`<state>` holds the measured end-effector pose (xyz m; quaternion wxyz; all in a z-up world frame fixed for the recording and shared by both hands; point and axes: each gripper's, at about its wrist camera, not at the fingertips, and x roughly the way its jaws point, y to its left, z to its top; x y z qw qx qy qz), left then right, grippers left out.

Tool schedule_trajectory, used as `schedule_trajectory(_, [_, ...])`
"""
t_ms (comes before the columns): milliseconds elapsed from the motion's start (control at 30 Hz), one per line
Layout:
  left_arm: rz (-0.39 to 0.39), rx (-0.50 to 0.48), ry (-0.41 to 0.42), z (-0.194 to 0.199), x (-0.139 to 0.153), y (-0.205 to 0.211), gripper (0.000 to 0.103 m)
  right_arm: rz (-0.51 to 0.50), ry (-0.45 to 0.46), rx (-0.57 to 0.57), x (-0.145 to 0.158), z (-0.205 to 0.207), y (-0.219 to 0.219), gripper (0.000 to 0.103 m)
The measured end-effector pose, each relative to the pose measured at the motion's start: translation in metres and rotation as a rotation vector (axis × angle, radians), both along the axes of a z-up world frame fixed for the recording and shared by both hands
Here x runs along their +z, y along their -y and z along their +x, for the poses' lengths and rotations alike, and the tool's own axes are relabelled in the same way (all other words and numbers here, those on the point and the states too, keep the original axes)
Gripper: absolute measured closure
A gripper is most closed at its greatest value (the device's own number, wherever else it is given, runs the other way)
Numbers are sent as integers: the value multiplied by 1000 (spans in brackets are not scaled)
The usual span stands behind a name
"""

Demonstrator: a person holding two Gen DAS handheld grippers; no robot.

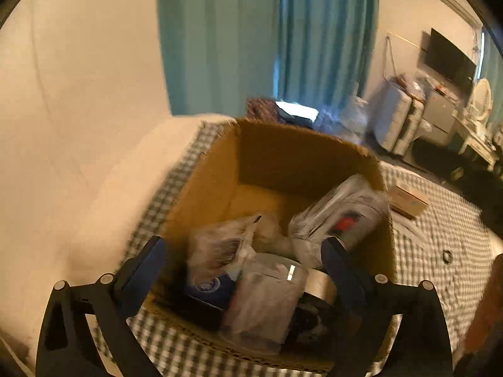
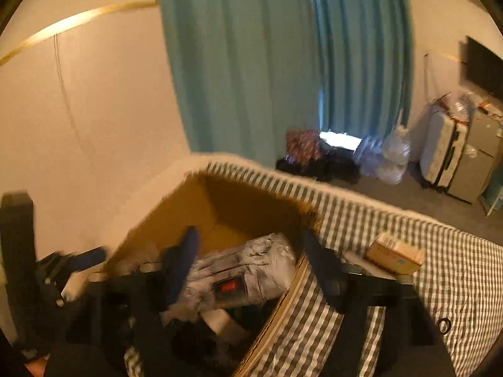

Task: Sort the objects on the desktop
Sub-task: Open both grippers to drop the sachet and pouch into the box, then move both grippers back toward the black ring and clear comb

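An open cardboard box (image 1: 276, 154) stands on a checked cloth. It holds a clear plastic jar (image 1: 264, 298), a plastic-wrapped pack with a red label (image 1: 342, 216), a dark blue box (image 1: 207, 289), a small clear bag (image 1: 220, 245) and a tape roll (image 1: 320, 286). My left gripper (image 1: 243, 251) is open and empty, its jaws spread over the box's near side. In the right wrist view the box (image 2: 220, 207) and the wrapped pack (image 2: 245, 276) show again. My right gripper (image 2: 251, 251) is open and empty above the box's right wall. The left gripper (image 2: 72, 264) shows at far left.
A small tan carton (image 2: 394, 253) and a small black ring (image 2: 444, 325) lie on the checked cloth (image 2: 440, 267) right of the box. A cream wall is to the left. Teal curtains, suitcases and a television are far behind.
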<state>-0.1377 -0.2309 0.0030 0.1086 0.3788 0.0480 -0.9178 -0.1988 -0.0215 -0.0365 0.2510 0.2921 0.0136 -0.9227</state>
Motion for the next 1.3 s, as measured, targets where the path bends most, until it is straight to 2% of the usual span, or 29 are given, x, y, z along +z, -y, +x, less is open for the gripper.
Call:
schedule_trajectory(200, [45,-14,-4,17,5,-15,2,15,-31,-52,10,24,-39,31])
schedule_trajectory(400, [87,-41,-38,41,9,-48,2,24,-38,-185,12,51,-122,31])
schedule_trajectory(567, [138,-72,-55,51,7,-88,2,1,2,-328,-1,68,-206,31])
schedule_trajectory(767, [163,-144,-60,49,-6,-152,1,9,49,-421,-33,84,-271,31])
schedule_trajectory(933, [150,-217,-11,35,-27,-204,1,24,91,-434,-64,81,-295,31])
schedule_trajectory(1067, [113,-239,39,16,-50,-237,1,9,130,-428,-94,61,-306,31])
schedule_trajectory(1167, [76,-175,63,-4,-67,-254,1,25,143,-424,-112,47,-308,31])
schedule_trajectory(1300, [138,-106,91,-40,-91,-268,1,34,164,-412,-131,31,-306,31])
